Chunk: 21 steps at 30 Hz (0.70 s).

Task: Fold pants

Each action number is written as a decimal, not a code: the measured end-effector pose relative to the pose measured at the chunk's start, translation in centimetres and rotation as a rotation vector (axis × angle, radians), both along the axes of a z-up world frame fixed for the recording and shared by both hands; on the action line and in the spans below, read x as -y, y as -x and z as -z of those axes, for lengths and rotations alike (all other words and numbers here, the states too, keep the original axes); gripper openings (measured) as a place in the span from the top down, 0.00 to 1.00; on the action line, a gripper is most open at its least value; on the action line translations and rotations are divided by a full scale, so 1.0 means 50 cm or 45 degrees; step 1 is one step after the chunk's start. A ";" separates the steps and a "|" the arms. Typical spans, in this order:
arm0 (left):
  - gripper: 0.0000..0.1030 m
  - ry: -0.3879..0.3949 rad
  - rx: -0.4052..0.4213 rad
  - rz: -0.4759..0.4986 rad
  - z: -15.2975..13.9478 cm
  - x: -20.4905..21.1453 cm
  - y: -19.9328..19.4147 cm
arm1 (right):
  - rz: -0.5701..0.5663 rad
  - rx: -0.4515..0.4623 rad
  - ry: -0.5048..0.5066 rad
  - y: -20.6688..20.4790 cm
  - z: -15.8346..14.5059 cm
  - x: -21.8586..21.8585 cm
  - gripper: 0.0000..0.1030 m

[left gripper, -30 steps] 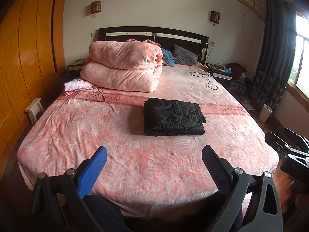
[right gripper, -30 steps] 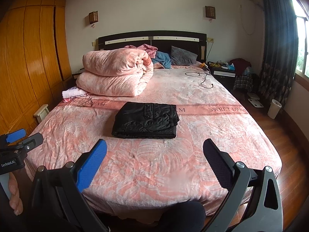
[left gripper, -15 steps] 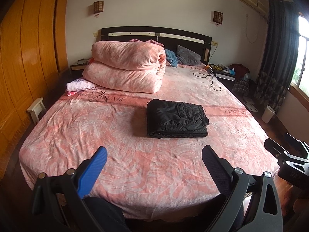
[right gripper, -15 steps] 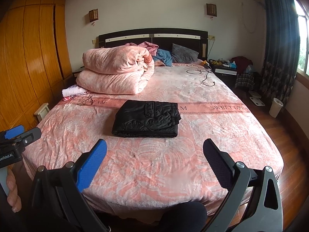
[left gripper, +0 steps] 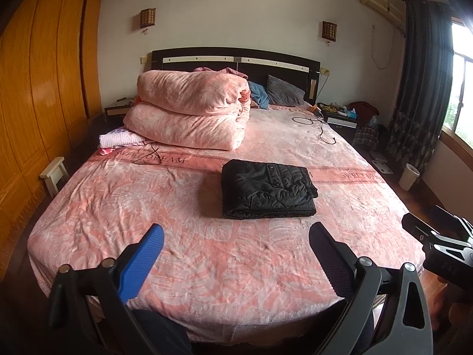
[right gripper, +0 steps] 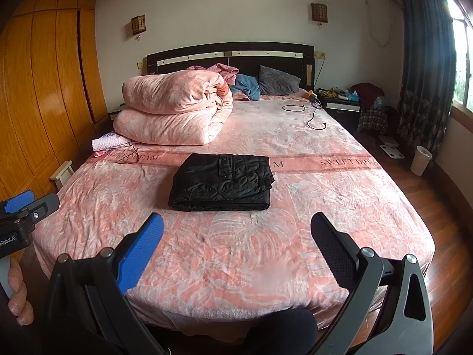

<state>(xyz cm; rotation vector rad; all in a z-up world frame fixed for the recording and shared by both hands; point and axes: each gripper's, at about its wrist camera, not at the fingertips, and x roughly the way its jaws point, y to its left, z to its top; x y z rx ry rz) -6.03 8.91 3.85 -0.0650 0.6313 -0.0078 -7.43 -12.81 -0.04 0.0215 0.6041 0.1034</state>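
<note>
Black pants (left gripper: 267, 189) lie folded into a compact, thick rectangle near the middle of the bed (left gripper: 207, 254), on and just in front of the darker lettered band that crosses the cover. Long axis runs across the bed, left to right. Folded edge faces the foot of the bed; layered ends stack at the right side. A flap with snaps shows on top. Fabric quilted, slightly shiny.

Left gripper (left gripper: 236, 236) hangs over the foot of the bed, jaws wide apart, empty, well short of the pants. Right gripper (right gripper: 236, 227) likewise: jaws spread, nothing between them. One pad of each is blue, the other black and dimpled. A hand (right gripper: 17, 295) shows at the left edge of the right wrist view, under the left gripper's body.

Bed cover is pink, plush, leaf-patterned, wrinkled. A folded quilt (left gripper: 189, 112) of the same pink sits at the back left, with a small pink cloth (left gripper: 119, 140) beside it. A black cable (left gripper: 319, 127) lies at the back right. Grey pillow (left gripper: 283, 94) against a dark headboard (left gripper: 236, 59).

Room: orange wood wardrobe (left gripper: 35, 94) at left, dark curtain (left gripper: 419, 88) and window at right, wood floor, white bin (left gripper: 408, 176), small stool (left gripper: 54, 174).
</note>
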 end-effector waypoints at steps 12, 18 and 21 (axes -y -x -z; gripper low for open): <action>0.04 0.005 -0.001 -0.003 0.001 -0.003 -0.001 | 0.004 0.004 -0.002 -0.004 -0.005 0.009 0.03; 0.04 0.004 0.002 -0.006 0.000 -0.006 0.004 | 0.004 0.006 0.001 -0.008 -0.008 0.010 0.03; 0.04 0.005 -0.005 -0.012 -0.002 -0.009 0.005 | 0.003 0.006 0.004 -0.007 -0.008 0.009 0.03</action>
